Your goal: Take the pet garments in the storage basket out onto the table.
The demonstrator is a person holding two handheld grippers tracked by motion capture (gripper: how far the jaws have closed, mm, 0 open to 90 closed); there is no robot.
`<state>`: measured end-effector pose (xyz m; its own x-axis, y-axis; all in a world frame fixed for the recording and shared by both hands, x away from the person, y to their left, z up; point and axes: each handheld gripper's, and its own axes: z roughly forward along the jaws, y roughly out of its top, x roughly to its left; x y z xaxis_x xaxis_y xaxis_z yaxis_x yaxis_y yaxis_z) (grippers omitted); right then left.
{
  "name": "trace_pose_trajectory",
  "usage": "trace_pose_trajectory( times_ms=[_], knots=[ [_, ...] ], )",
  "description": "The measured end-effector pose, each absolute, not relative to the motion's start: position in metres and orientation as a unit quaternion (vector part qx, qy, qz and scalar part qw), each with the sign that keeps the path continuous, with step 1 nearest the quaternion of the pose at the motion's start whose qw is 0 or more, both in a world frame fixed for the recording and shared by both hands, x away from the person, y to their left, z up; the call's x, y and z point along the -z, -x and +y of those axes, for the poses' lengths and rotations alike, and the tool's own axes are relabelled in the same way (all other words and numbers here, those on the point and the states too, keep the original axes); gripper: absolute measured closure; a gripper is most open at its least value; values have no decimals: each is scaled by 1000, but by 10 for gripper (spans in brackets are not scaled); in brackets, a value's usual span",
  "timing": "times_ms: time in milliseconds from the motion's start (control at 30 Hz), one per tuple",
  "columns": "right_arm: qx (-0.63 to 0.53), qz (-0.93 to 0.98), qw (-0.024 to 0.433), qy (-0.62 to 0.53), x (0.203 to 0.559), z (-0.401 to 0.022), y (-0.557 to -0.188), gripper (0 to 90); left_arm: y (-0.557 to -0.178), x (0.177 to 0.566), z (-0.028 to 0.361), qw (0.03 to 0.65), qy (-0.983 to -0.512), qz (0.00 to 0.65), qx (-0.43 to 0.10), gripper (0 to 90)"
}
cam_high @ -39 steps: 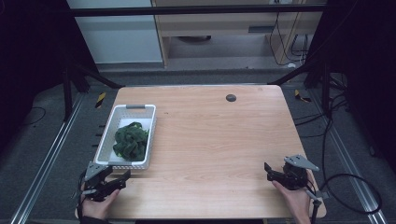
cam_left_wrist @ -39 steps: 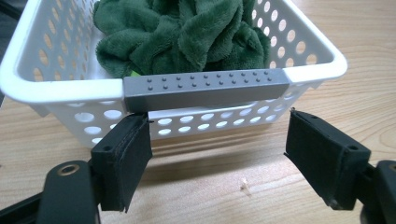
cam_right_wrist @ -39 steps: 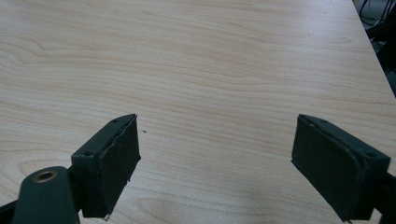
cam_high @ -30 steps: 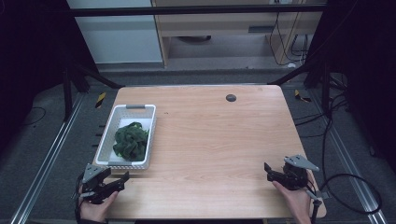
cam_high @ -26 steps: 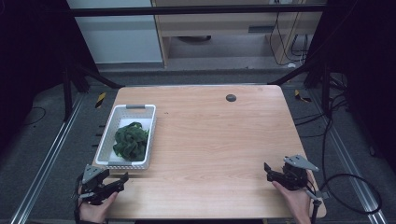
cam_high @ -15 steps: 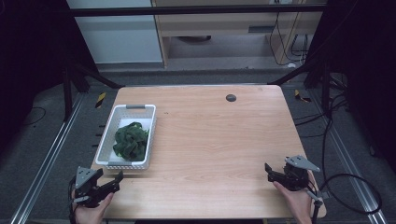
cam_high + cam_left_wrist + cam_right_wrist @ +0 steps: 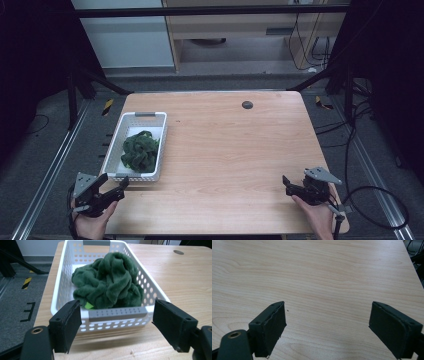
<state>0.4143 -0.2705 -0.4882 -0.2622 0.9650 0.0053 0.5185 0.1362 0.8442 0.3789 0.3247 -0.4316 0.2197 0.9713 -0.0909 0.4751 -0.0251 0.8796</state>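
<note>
L gripper [image 7: 120, 187] backed off toward near-left table [image 7: 225, 150] corner since earlier frame, jaws wide w/ nothing in them, facing white basket [image 7: 62, 290] w/ green cloth [image 7: 107, 282]; R gripper [image 7: 288, 183] parked, jaws released.

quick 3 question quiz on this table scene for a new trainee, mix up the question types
1. True or false: the green cloth lies inside the white basket.
2. Which gripper faces the basket's near end? A) left gripper B) right gripper
3. Fill in: the jaws of both grippers stand ____.

Key:
1. True. The cloth is bunched up in the basket.
2. A. The left gripper view shows the basket's grey handle between its open jaws, not touched; the right gripper points over the bare table.
3. Open, with nothing between them.
</note>
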Motion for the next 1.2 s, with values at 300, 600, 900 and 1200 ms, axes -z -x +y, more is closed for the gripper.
trace_pose_trajectory(
  times_ms=[300, 600, 900, 1200],
  knots=[
    [-386, 697, 292, -529, 488, -269, -414, 138, -395, 409, 325, 446, -658, 537, -283, 218],
    [-388, 698, 288, -529, 487, -268, -414, 137, -410, 395, 325, 448, -667, 527, -279, 214],
    [-386, 698, 289, -529, 487, -268, -415, 134, -429, 390, 322, 443, -677, 525, -263, 209],
    [-383, 700, 291, -529, 487, -267, -416, 128, -447, 383, 319, 426, -695, 519, -257, 206]
  ],
)
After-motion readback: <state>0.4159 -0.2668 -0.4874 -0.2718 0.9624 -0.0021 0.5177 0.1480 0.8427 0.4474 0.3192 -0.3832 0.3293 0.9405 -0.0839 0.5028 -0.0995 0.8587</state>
